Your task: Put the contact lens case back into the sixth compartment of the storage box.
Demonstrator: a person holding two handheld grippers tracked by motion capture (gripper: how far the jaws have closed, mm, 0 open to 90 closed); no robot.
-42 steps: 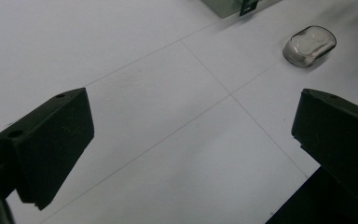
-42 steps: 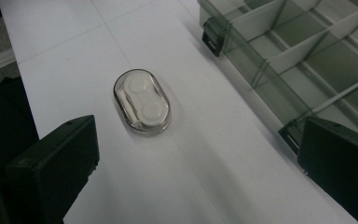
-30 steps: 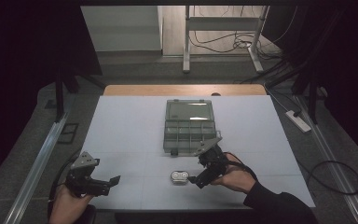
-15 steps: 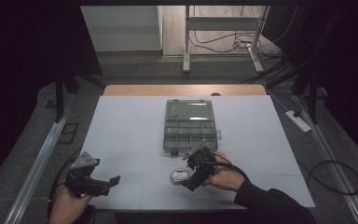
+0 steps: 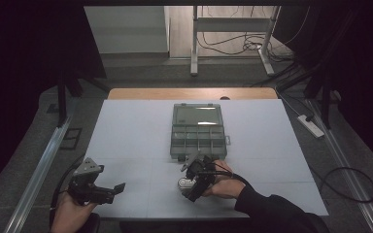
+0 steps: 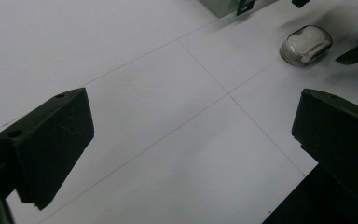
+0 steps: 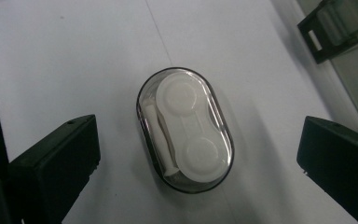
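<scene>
Contact lens case [image 7: 185, 129] lies flat on the white bench [image 5: 126, 136] just in front of the compartment box [image 5: 197, 130], between my right gripper's [image 5: 193, 187] wide-open empty jaws; left gripper [image 5: 110, 190] well apart, jaws open, empty.

White table top [image 5: 126, 136], faint grid lines across it, wooden strip [image 5: 189, 93] along the far edge. Clear compartment organizer box [image 5: 197, 131] lies flat near the middle, lid open toward the far side. Just in front of it, apart from it, a small oval clear-lidded case [image 7: 185, 129] lies flat on the white surface, holding what looks like a white contact lens holder. In the left gripper view the same oval case [image 6: 306, 44] sits on the sheet close to a grid line crossing.
</scene>
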